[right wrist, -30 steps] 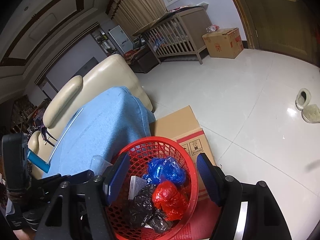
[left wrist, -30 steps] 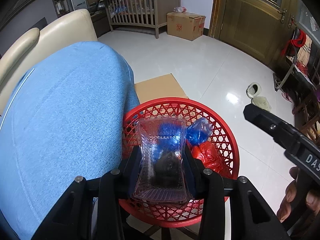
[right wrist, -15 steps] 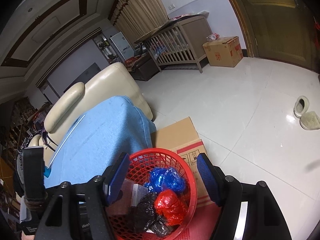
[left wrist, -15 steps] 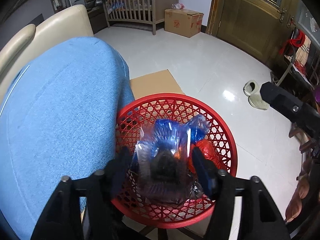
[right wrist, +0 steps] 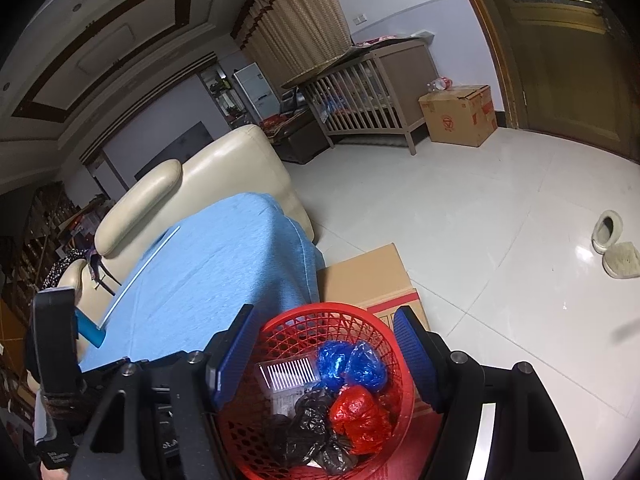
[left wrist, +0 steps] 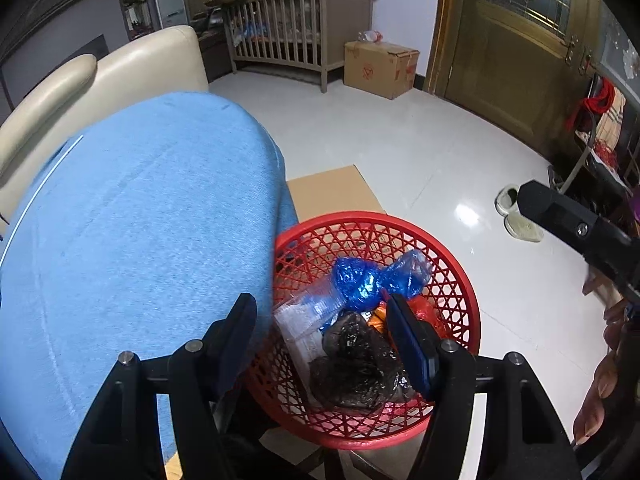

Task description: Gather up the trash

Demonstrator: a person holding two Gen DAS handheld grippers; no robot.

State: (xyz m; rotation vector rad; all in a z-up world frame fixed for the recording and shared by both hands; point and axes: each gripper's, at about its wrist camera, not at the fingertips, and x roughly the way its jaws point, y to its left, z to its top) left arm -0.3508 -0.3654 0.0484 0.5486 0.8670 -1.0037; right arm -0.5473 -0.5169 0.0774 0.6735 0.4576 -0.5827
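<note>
Low in the middle of both wrist views sits a red lattice basket (left wrist: 460,292), resting on a brown cardboard box (right wrist: 372,276) on the white tiled floor (left wrist: 400,136). Inside it, in the left wrist view, a clear plastic tray (left wrist: 298,320) lies at the left of the heap, touching a blue plastic bag (left wrist: 360,280) above it and a crumpled black bag (left wrist: 356,364) at lower right; a red bag (right wrist: 358,410) shows best in the right wrist view, lower right of the pile, beside the blue one. The left gripper (left wrist: 322,330) hangs over the basket with its jaws parted and released, nothing pressed between its blue pads; the tray lies below them, free of both. The right gripper (right wrist: 320,344) is likewise spread wide and empty above the basket, its two fingers framing the rim on either side. At the right edge of the left wrist view the black body of the right gripper reaches in, with a person's fingers (left wrist: 600,384) wrapped around its handle at the lower right. Left of the basket a blue cloth (left wrist: 140,240) covers a cream leather sofa (left wrist: 100,76). Toward the top of the frame stand a wooden crib (left wrist: 296,32) and a taped carton (left wrist: 380,68); a pair of pale slippers (right wrist: 612,244) lies at the right.
</note>
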